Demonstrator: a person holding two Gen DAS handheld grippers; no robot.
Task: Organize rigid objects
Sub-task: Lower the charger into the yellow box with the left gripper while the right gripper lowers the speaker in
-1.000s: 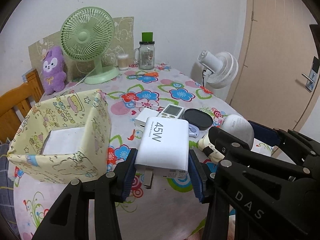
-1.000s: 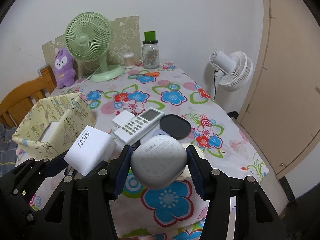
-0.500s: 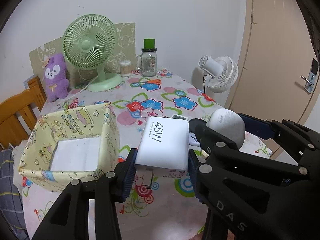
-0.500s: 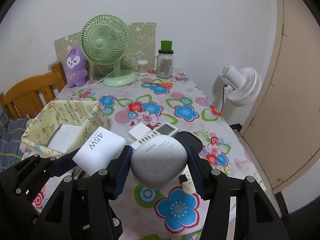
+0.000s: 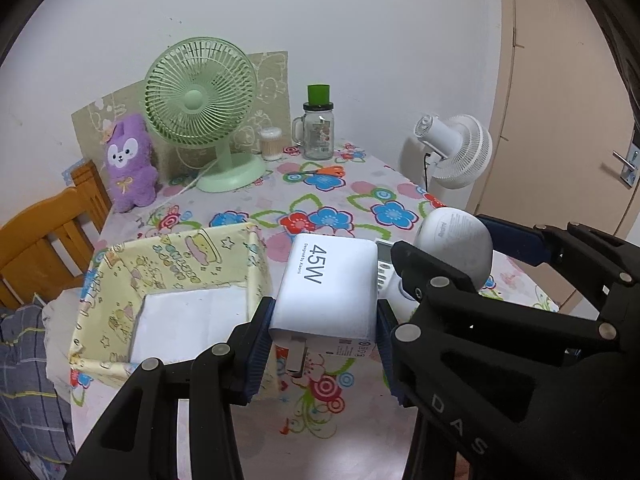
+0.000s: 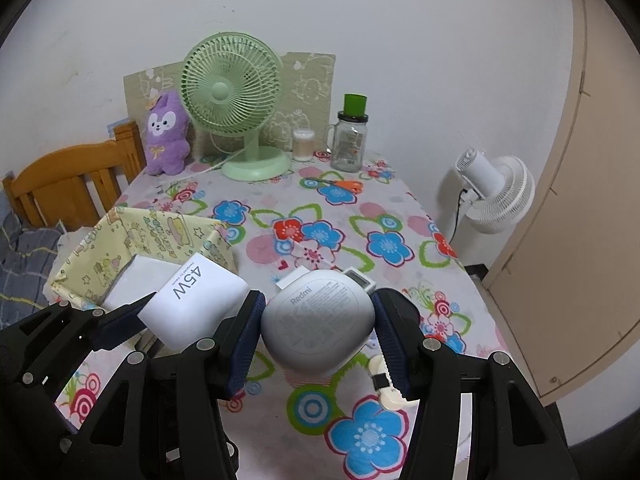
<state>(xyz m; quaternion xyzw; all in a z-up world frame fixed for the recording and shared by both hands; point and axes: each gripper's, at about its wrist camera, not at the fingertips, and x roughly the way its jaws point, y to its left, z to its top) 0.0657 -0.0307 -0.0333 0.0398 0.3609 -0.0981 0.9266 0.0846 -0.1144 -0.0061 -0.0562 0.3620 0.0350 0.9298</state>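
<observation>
My left gripper (image 5: 324, 324) is shut on a white 45W charger box (image 5: 330, 286), held above the table just right of the yellow patterned box (image 5: 180, 252). My right gripper (image 6: 318, 326) is shut on a rounded grey Redmi case (image 6: 320, 326), lifted over the flowered tablecloth. In the right wrist view the charger box (image 6: 196, 300) hangs to the left, over the yellow box's (image 6: 160, 232) near corner. The grey case (image 5: 456, 240) shows to the right in the left wrist view. The yellow box has a white bottom.
A white remote (image 6: 356, 276) and a cream stick-shaped item (image 6: 384, 384) lie on the table under the grippers. A green fan (image 6: 232, 96), purple plush (image 6: 164, 132), jar (image 6: 350, 136) and orange scissors (image 6: 340, 184) stand at the back. A white fan (image 6: 496, 192) and door are right, a wooden chair (image 6: 68, 184) left.
Both grippers have risen with their loads and drawn back from the table. The charger box now sits nearer the yellow box; items on the table are more hidden.
</observation>
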